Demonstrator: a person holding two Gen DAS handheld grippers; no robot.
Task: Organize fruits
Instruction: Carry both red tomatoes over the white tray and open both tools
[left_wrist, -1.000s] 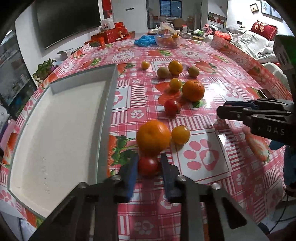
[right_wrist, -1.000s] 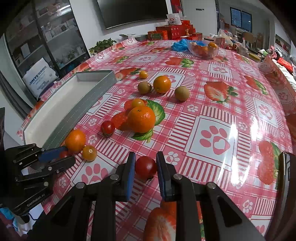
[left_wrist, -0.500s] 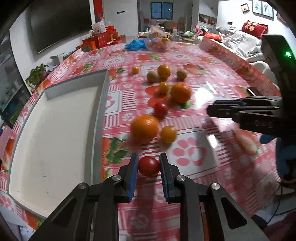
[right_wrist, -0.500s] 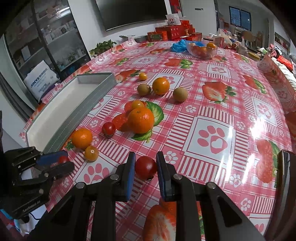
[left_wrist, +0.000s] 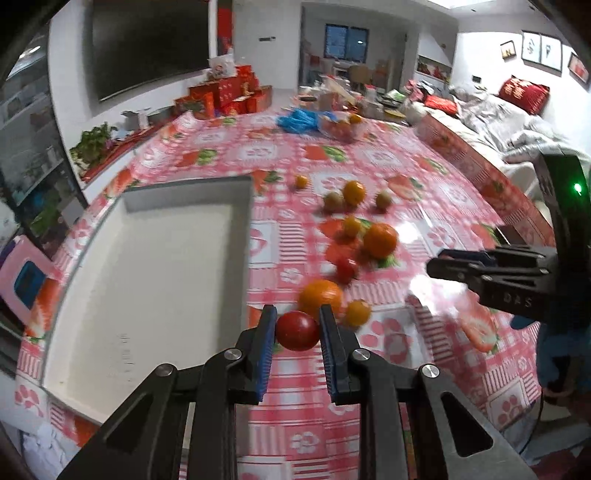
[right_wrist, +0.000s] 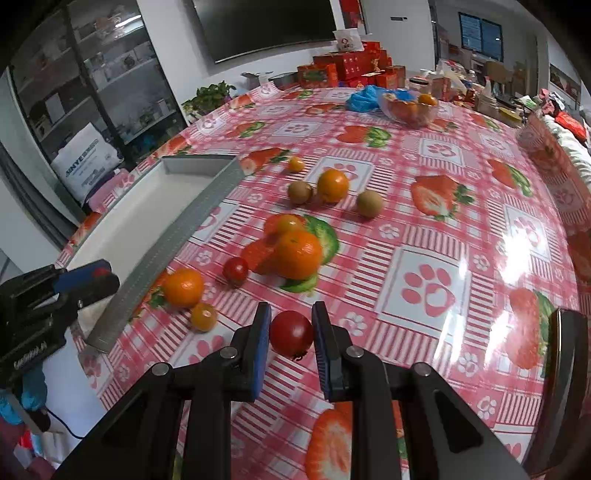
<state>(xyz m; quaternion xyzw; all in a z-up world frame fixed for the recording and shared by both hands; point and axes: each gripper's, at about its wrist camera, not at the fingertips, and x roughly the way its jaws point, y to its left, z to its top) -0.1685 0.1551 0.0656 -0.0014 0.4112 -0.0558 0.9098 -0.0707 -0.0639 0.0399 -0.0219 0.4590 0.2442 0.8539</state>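
Note:
My left gripper (left_wrist: 297, 332) is shut on a red tomato (left_wrist: 297, 330) and holds it above the table, just right of the grey tray (left_wrist: 147, 266). It also shows at the left of the right wrist view (right_wrist: 88, 280), over the tray's near end. My right gripper (right_wrist: 291, 334) is shut on another red tomato (right_wrist: 291, 333) above the tablecloth. It appears at the right of the left wrist view (left_wrist: 461, 267). Loose oranges (right_wrist: 298, 254), a small tomato (right_wrist: 235, 270) and kiwis (right_wrist: 369, 203) lie on the table.
The grey tray (right_wrist: 155, 218) lies along the table's left side. A glass bowl of fruit (right_wrist: 410, 107) and a blue bag (right_wrist: 364, 98) stand at the far end. Red boxes (right_wrist: 343, 68) are behind them. A dark object (right_wrist: 567, 384) sits at the right edge.
My left gripper has lifted its tomato off the table and moved up and toward the tray. My right gripper has risen slightly with its tomato.

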